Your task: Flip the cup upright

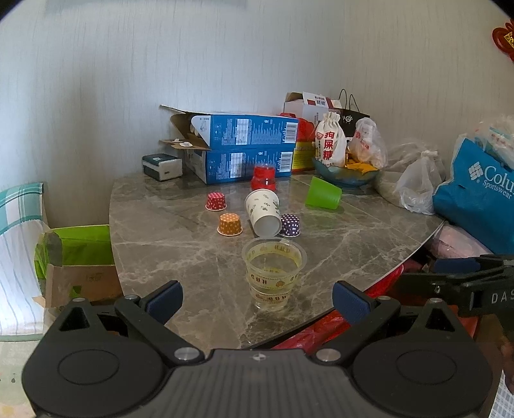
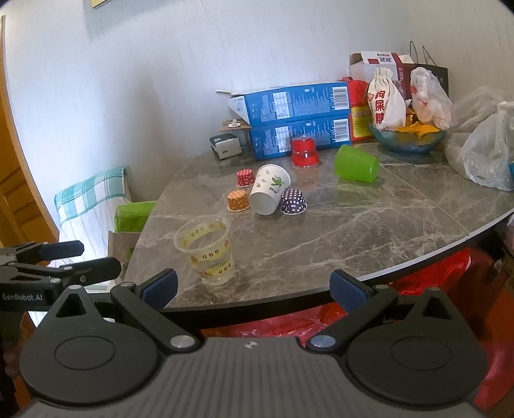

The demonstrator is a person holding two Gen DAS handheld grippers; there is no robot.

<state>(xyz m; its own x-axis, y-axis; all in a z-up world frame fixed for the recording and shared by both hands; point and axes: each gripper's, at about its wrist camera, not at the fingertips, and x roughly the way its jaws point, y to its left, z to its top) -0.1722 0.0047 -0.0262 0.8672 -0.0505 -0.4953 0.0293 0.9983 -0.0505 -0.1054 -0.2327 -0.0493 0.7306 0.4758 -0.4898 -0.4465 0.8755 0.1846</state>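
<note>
Right view: yellow note [image 2: 100,2] on wall; left lacks it.

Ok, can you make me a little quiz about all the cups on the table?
1. True or false: the clear cup stands upright.
2. Which cup lies on its side between the orange cupcake cup and the purple cupcake cup? A) green cup B) white paper cup C) red cup
3. Fill in: the left gripper and the right gripper are both ____ and hold nothing.

Key: 1 true; 2 B; 3 open.
</note>
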